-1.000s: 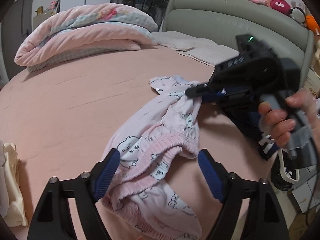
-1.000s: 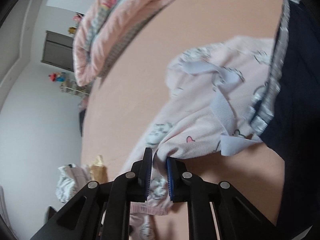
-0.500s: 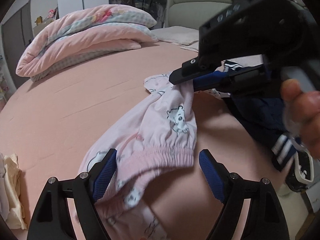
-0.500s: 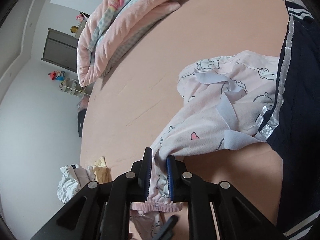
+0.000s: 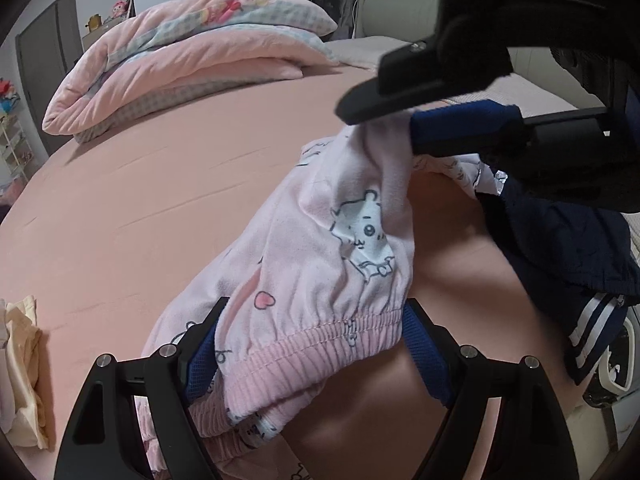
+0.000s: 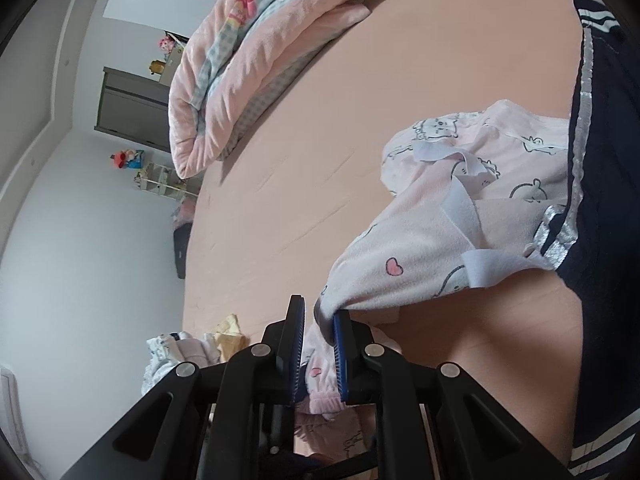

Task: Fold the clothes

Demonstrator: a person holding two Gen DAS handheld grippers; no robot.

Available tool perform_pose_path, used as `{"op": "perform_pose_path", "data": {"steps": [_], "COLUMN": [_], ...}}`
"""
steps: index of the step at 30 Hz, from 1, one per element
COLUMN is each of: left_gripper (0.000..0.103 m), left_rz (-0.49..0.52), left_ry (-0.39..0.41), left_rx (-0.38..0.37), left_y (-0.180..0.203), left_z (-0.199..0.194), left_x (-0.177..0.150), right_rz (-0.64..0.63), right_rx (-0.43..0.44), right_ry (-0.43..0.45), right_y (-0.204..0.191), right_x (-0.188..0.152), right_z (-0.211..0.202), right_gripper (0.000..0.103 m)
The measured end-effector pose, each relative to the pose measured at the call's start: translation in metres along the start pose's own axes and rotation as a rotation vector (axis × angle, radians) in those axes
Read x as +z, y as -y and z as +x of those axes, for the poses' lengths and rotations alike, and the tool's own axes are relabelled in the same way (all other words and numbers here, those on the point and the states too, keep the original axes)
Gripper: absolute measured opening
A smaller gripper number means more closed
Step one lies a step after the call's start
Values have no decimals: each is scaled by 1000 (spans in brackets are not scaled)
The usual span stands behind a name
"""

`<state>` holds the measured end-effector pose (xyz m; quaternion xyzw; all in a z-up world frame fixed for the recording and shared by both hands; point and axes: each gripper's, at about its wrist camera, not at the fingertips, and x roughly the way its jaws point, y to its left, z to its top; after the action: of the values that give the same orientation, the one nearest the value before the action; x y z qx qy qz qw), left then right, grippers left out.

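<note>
A: Left wrist view first: what is sitting nearest the lens?

B: The left hand-held gripper (image 5: pixel 312 354) is standing wide, its blue pads (image 5: pixel 426 354) flanking the ribbed waistband of the pink pants (image 5: pixel 320 264). The band is lying between the pads; whether they are pressing on it, I cannot tell.

A: And the pants themselves?

B: They are hanging in the air above the pink bed (image 5: pixel 160 184), stretching up and away to the right hand-held gripper (image 5: pixel 384 124), which is pinching the fabric narrowly.

A: Is the right wrist view agreeing?

B: Yes. There the right hand-held gripper (image 6: pixel 320 344) is clamping a fold of the pants (image 6: pixel 420 264) between nearly closed jaws, with cloth drooping below them and the rest trailing off onto the bed (image 6: pixel 360 100).

A: What is lying beside the pants?

B: A navy garment (image 5: pixel 568 248) with white stripes is touching them on the right, partly overlapping their far end.

A: Further out?

B: A small cream cloth pile (image 5: pixel 20 360) is resting at the bed's left edge, well apart from the pants. Beyond everything, a folded pink duvet (image 5: pixel 192 64) is lying at the far side of the bed, and a pale headboard (image 5: pixel 396 0) is rising behind it.
</note>
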<state>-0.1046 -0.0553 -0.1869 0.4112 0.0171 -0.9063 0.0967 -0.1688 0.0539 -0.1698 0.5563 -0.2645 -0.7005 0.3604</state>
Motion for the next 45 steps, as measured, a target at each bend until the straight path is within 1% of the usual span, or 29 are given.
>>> {"op": "perform_pose_path", "data": {"steps": [2, 4, 5, 6, 9, 11, 15, 17, 19, 21, 23, 24, 25, 28, 31, 33, 34, 37, 39, 40, 43, 45], "left_gripper": [81, 74, 61, 43, 27, 23, 20, 20, 18, 18, 18, 18, 18, 18, 18, 18, 18, 18, 18, 18, 18, 18], "left_rz": [-19, -42, -56, -75, -111, -112, -206, -235, -253, -278, -289, -286, -282, -279, -286, -288, -288, -293, -299, -300, -284, -288], "left_ry": [-4, -6, -6, -3, 7, 0, 3, 13, 30, 55, 65, 66, 68, 65, 51, 34, 26, 12, 12, 13, 27, 31], "left_rx": [3, 10, 17, 32, 37, 50, -32, -34, -32, -51, -50, -44, -39, -49, -78, -89, -88, -85, -93, -92, -51, -35], "left_y": [0, -1, -2, -3, -9, -13, -33, -42, -50, -59, -63, -65, -66, -66, -74, -75, -77, -82, -87, -89, -96, -104], "left_z": [-1, -2, -3, -5, -8, -6, -15, -20, -26, -31, -37, -35, -36, -43, -39, -37, -37, -38, -39, -40, -47, -48], "left_x": [-1, -1, -2, -3, -4, -5, -8, -9, -11, -13, -15, -13, -14, -23, -23, -26, -26, -31, -32, -32, -31, -31], "right_rz": [-9, -13, -11, -9, -48, -72, -118, -152, -178, -181, -164, -150, -136, -58, 30, 84, 102, 151, 186, 194, 176, 190], "right_rx": [8, 27, 43, 59, 48, 31, -13, -39, -85, -92, -100, -104, -108, -115, -109, -124, -139, -124, -116, -132, -139, -145], "right_ry": [-5, -4, -4, -4, -5, -10, -22, -25, -36, -42, -43, -43, -43, -32, -4, 17, 31, 44, 24, -1, -17, -29], "right_y": [-4, -9, -11, -13, -23, -30, -36, -39, -41, -40, -36, -33, -29, -7, 18, 34, 41, 54, 61, 62, 62, 66], "right_x": [-1, -2, -2, -3, -4, -5, -8, -11, -13, -15, -16, -16, -16, -14, -11, -8, -7, -2, -2, -2, -10, -17], "right_z": [1, 0, 0, -1, -2, -1, 3, 5, 8, 10, 13, 14, 16, 14, 8, 5, 4, 6, 11, 14, 19, 23], "right_gripper": [12, 12, 12, 12, 12, 12, 12, 12, 13, 14, 29, 42, 48, 50, 50, 50, 50, 50, 50, 50, 50, 50]}}
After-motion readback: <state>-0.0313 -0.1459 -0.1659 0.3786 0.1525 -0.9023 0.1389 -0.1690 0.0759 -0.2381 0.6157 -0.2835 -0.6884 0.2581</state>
